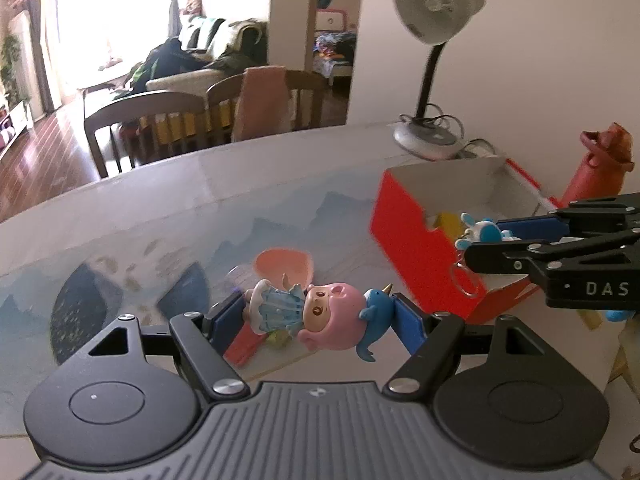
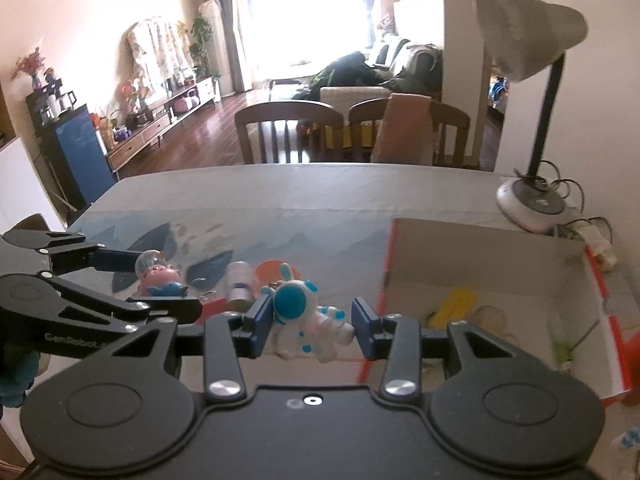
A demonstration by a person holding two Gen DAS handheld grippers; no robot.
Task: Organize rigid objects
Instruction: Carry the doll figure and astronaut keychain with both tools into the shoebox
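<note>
Left wrist view: pink doll (image 1: 320,312) lies crosswise, clamped by left gripper (image 1: 318,320) fingers; right gripper (image 2: 312,326) fingers grasp the tilted rabbit astronaut (image 2: 308,316).

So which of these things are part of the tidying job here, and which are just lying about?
Part of the job:
- pink-haired doll, held in the left gripper
- white-and-blue astronaut rabbit keychain, held in the right gripper
- red box, open
- small bottle on the table

Just lying about:
- desk lamp
- power strip
- chairs
</note>
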